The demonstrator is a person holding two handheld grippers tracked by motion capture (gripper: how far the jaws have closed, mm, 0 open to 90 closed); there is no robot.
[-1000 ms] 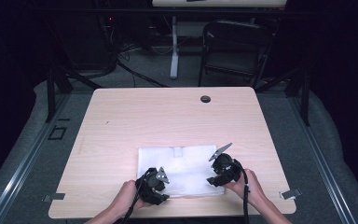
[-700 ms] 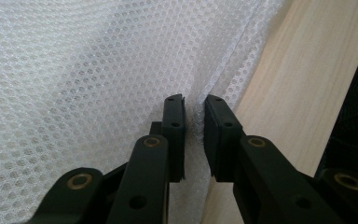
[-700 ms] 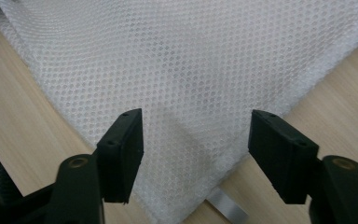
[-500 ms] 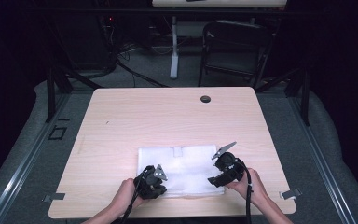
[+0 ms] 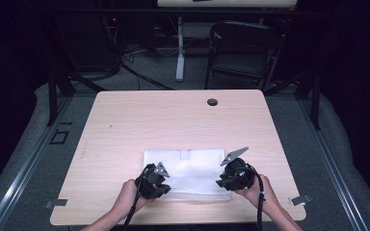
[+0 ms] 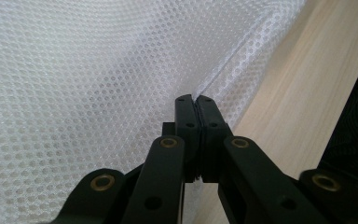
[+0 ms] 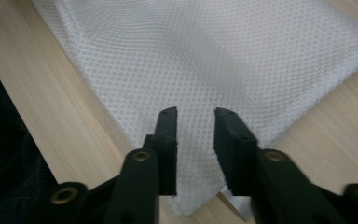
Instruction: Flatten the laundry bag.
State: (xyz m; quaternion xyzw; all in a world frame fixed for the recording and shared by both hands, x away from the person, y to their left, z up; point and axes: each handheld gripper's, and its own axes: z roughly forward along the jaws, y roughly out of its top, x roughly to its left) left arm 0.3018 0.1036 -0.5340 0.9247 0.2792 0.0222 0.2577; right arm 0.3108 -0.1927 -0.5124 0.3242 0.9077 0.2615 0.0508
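A: Okay, near edge first. Left gripper [image 5: 161, 185]?

B: Sits at about 7 o'clock on the tabletop [image 5: 125, 125], held in the person's left hand [image 5: 127, 195]. Jaws fully together, pinched on the near left edge of the white mesh cloth [image 5: 192, 173]. In the left gripper view the mesh [image 6: 98, 70] puckers up into a fold right at the jaw tips.

A: Right gripper [image 5: 224, 180]?

B: Around 5 o'clock, in the right hand [image 5: 255, 192]. Jaws have just been closing, but there's a gap between them. In the right gripper view [image 7: 195, 122] the near corner of the cloth [image 7: 205, 60] lies between the jaws; pads don't look pressed onto it, so not a grip. Can't tell if they brush the fabric.

A: Cloth position?

B: Flat on the near half of the tabletop, centred around 6 o'clock, between the two grippers, long side along the near edge. Small tab at its far edge, 12 o'clock side.

A: Farther out?

B: Dark round grommet [image 5: 212, 102] near the far edge, about 1 o'clock. Beyond the tabletop, a black chair [image 5: 243, 48] on the floor.
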